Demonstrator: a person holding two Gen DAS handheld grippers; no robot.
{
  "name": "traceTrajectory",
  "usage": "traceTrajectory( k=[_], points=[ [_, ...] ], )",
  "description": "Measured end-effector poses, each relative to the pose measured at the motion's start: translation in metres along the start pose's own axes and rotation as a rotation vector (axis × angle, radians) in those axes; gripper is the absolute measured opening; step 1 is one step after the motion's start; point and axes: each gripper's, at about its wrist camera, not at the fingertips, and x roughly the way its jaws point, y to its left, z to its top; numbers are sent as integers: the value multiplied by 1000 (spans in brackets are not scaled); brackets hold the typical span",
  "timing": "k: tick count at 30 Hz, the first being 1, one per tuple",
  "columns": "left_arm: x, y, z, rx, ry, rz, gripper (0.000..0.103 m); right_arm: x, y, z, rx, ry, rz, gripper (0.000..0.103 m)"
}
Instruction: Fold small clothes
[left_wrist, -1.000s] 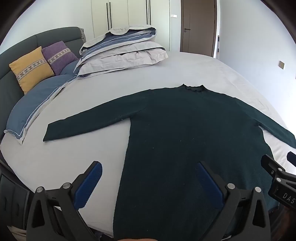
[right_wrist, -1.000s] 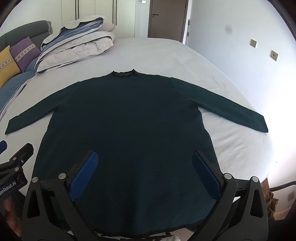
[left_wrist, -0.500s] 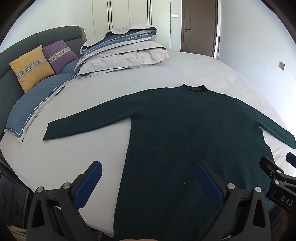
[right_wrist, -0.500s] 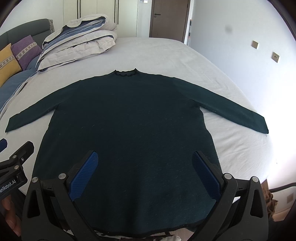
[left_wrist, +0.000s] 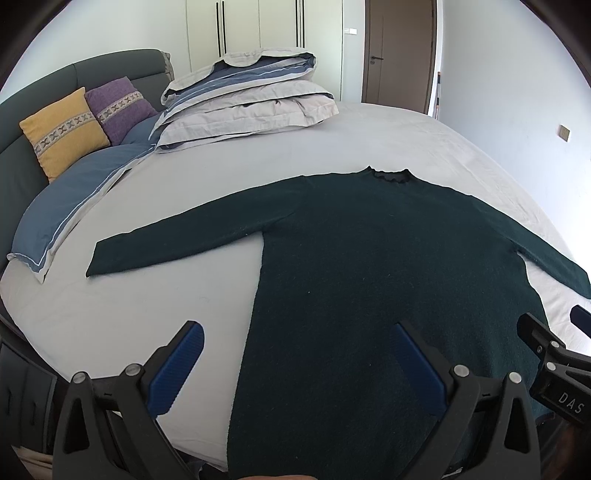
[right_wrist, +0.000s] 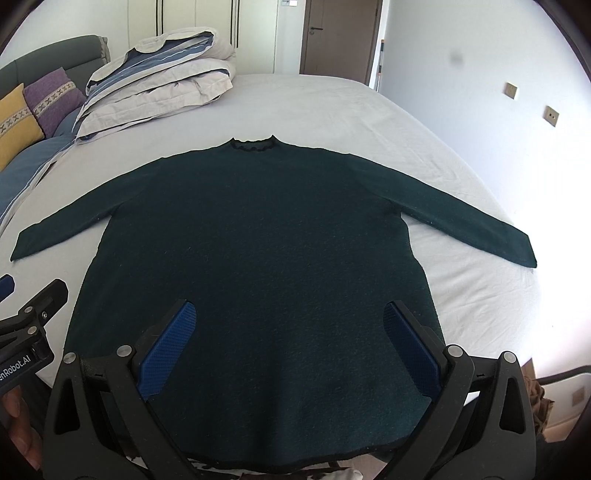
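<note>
A dark green long-sleeved sweater (left_wrist: 388, 266) lies flat on the white bed, neck away from me, both sleeves spread out; it also shows in the right wrist view (right_wrist: 258, 240). My left gripper (left_wrist: 297, 354) is open and empty above the sweater's lower left edge. My right gripper (right_wrist: 288, 332) is open and empty above the lower middle of the sweater. The right gripper's body shows at the right edge of the left wrist view (left_wrist: 554, 365). The left gripper's body shows at the left edge of the right wrist view (right_wrist: 29, 325).
The bed (right_wrist: 369, 110) has a white sheet. A folded duvet stack (left_wrist: 243, 99) lies at the far left. Yellow (left_wrist: 64, 129) and purple (left_wrist: 120, 103) cushions lean on the grey headboard. A blue pillow (left_wrist: 74, 192) lies at the left. A door (left_wrist: 400, 51) stands behind.
Both grippers have risen and tilted slightly, so the sweater sits a little lower in view. The sweater has not moved. Both grippers stay open.
</note>
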Motion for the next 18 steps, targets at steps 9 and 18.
traceTrajectory(
  k=[9,18],
  points=[
    [-1,1,-2,-4,3,-1,103,0,1,-1,-1,1,0,103],
    [-1,2,-3,-12,8,-4,103,1,3,-2,-3,3,0,103]
  ],
)
